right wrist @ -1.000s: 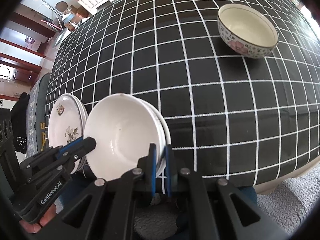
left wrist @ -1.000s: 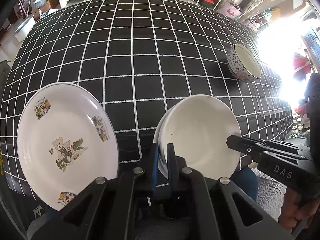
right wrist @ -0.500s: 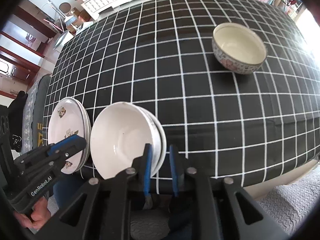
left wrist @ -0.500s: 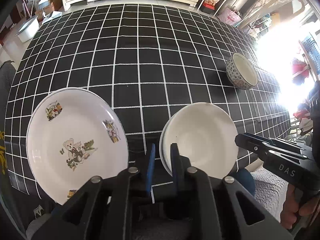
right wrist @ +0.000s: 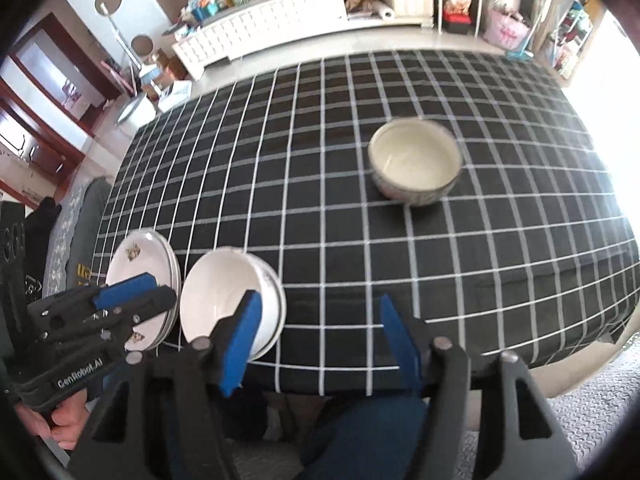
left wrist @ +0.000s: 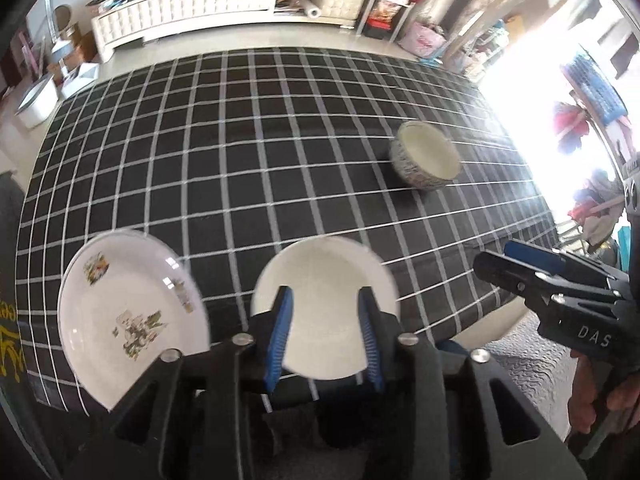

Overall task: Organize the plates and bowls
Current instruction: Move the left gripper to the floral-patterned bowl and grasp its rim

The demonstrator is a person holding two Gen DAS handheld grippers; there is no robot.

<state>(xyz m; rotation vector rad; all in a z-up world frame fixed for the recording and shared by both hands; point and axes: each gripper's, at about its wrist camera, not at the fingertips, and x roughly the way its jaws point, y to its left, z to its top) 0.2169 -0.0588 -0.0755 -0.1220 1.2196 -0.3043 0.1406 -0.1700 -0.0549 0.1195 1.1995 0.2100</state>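
A stack of plain white plates (left wrist: 326, 296) lies at the table's near edge, also in the right wrist view (right wrist: 224, 300). A stack of bear-print plates (left wrist: 128, 316) lies left of it, also in the right wrist view (right wrist: 140, 264). A patterned bowl (left wrist: 426, 158) stands farther right, also in the right wrist view (right wrist: 414, 166). My left gripper (left wrist: 324, 340) is open and empty, raised over the near rim of the white plates. My right gripper (right wrist: 320, 340) is open and empty, just right of the white plates at the table edge.
The black checked tablecloth (left wrist: 248, 152) covers the table (right wrist: 460, 280). A white cabinet (left wrist: 188, 4) and cluttered shelves stand beyond the far edge. Strong glare fills the right side. The person's legs are below the near edge.
Both grippers let go of the white plates, opened wide, and pulled back and up. The white plates now rest on the table beside the bear plates.
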